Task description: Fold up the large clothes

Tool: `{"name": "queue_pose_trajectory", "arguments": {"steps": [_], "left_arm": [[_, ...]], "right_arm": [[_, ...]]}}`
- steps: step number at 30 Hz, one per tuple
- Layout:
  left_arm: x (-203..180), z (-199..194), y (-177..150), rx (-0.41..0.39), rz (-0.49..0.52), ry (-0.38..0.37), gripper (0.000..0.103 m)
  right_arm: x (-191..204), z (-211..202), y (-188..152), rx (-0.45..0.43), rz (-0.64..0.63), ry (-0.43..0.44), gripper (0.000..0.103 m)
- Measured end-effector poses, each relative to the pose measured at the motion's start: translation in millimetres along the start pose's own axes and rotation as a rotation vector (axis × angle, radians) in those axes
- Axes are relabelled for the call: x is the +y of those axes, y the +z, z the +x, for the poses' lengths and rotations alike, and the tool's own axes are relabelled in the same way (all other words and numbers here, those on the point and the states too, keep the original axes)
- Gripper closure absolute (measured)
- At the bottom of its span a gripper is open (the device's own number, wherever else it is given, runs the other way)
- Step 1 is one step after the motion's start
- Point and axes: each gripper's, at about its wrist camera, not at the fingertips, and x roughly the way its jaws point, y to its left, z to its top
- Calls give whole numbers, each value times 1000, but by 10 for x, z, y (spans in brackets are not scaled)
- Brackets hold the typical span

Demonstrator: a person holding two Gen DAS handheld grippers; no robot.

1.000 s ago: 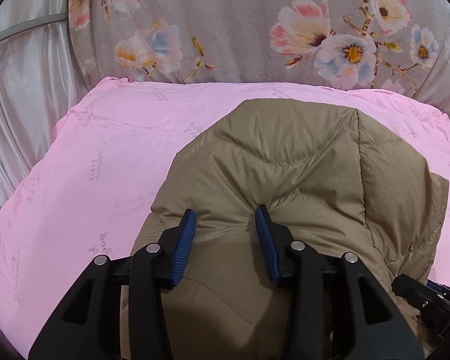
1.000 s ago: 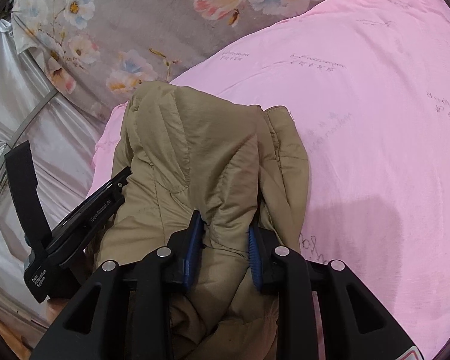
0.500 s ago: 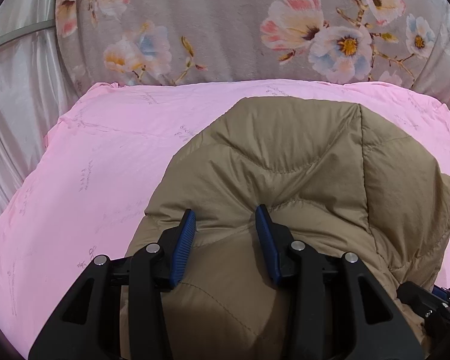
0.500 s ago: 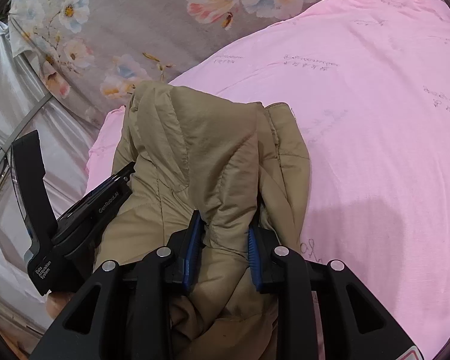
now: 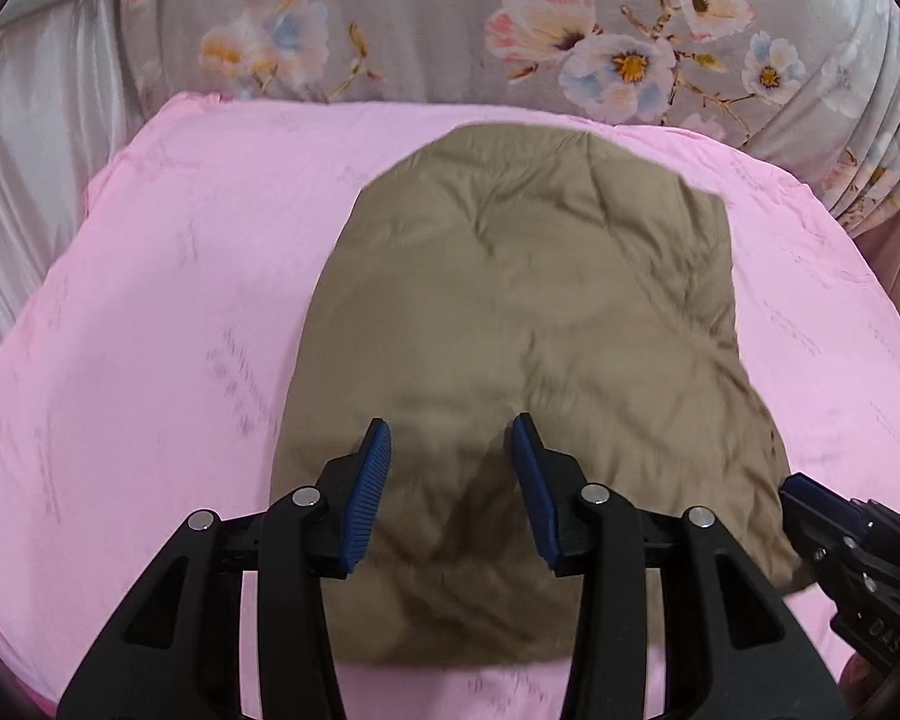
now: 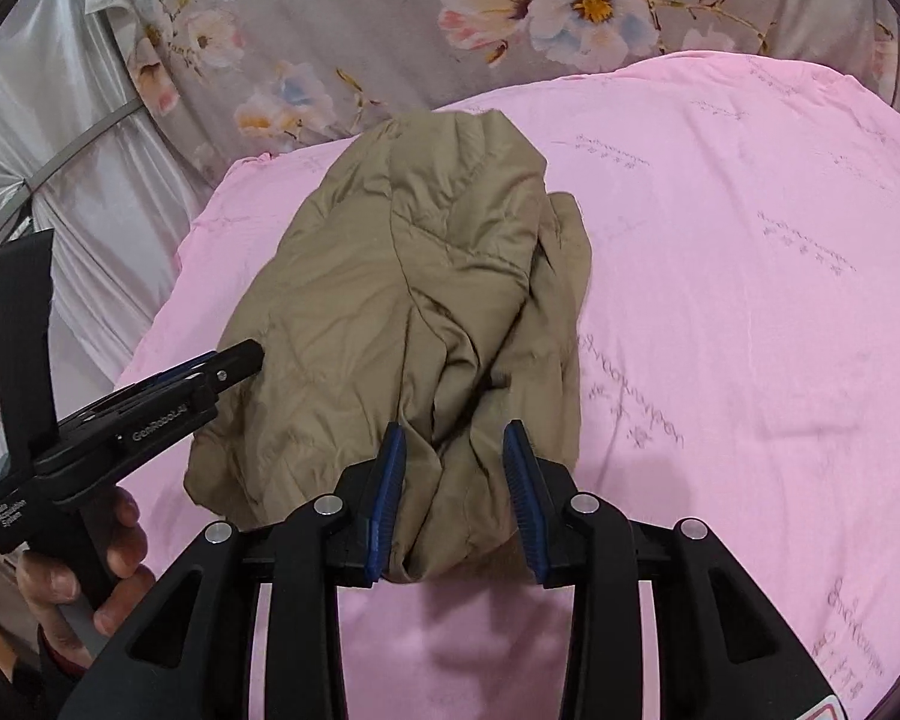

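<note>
A tan quilted jacket (image 5: 528, 324) lies folded into a compact bundle on the pink sheet (image 5: 168, 312); it also shows in the right wrist view (image 6: 402, 300). My left gripper (image 5: 450, 480) is open and hovers over the bundle's near edge, holding nothing. My right gripper (image 6: 455, 474) is open too, its blue pads on either side of the bundle's near end without pinching it. The left gripper shows from the side in the right wrist view (image 6: 234, 363), touching the jacket's left edge.
The pink sheet (image 6: 720, 300) covers a bed. A grey floral blanket (image 5: 510, 30) lies bunched along the far side, with silvery curtain fabric (image 5: 24, 120) at the left. The right gripper's tip (image 5: 840, 534) shows at the lower right of the left wrist view.
Both grippers have let go of the jacket and opened. The bundle now rests flat on the sheet, and both grippers have pulled back a little toward me.
</note>
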Motion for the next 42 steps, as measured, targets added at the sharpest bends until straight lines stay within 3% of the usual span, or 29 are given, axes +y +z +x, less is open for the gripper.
{"name": "queue_pose_trajectory", "arguments": {"steps": [3, 5, 7, 14, 21, 25, 29, 33, 37, 42], "left_arm": [[51, -40, -182, 3, -9, 5, 68], [76, -33, -252, 19, -23, -17, 90], [105, 47, -322, 56, -44, -48, 103], [63, 167, -468, 60, -28, -26, 103], [-27, 227, -554, 42, 15, -3, 103], [-42, 166, -519, 51, 44, 9, 103], [115, -186, -260, 9, 20, -67, 103], [210, -425, 344, -83, -7, -86, 103], [119, -182, 957, -85, -19, -73, 103], [-76, 347, 1261, -11, -13, -79, 103]], "right_arm": [[-113, 56, -104, 21, 30, 4, 73], [-161, 115, -151, 29, 36, -9, 81], [-174, 183, -195, 42, 27, -32, 86], [-91, 361, -318, 59, -28, -99, 88], [-108, 391, -360, 49, -24, -103, 88], [-157, 260, -276, 86, 20, -69, 89], [-400, -232, 64, -4, 122, 38, 81], [-692, -315, 555, -74, 187, 60, 73], [-839, 168, 987, -6, 241, 81, 59], [-750, 839, 1155, 114, 251, 103, 56]]}}
